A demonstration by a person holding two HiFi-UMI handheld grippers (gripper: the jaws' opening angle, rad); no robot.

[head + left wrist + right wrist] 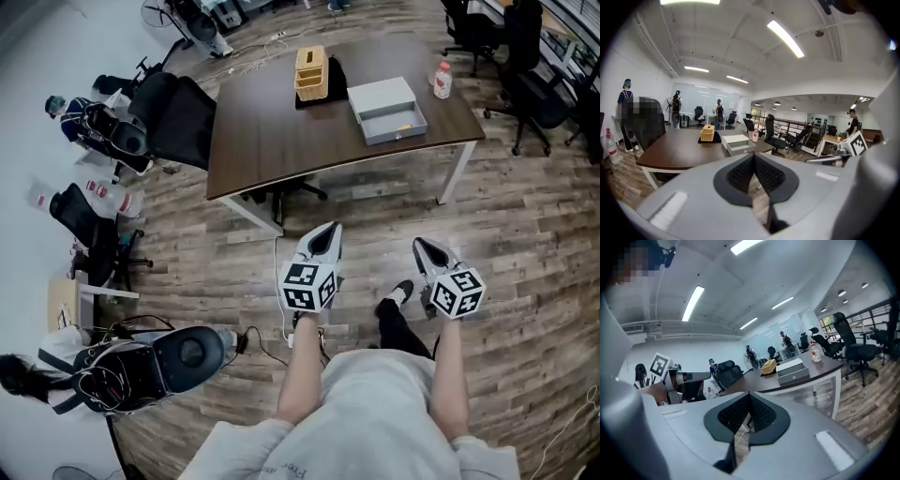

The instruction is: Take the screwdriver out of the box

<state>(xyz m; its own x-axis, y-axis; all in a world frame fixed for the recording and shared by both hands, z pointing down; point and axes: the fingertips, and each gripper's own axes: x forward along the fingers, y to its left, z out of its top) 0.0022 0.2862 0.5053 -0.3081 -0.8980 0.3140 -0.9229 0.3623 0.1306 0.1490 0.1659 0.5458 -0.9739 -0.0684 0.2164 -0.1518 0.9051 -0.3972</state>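
Left gripper point(328, 231): jaws pressed together, pads meeting tip to tip in the left gripper view point(753, 157), nothing between them. Right gripper point(421, 246): the same, pads closed on each other point(749, 395), nothing pinched. In the head view both hang side by side over the wooden floor point(525, 234), tips pointing toward the bench point(272, 141) and well short of its near edge.

The grey box point(382, 96) sits on the bench toward its right end, its drawer point(394, 122) pulled open on the side facing me. A small yellowish streak point(405, 127) lies in the drawer, but it is too small for me to call it the screwdriver. Neither gripper is near the box.

Also on the bench: a wooden caddy point(311, 73) to the left of the box, and a bottle point(442, 81) to its right, near the far corner.
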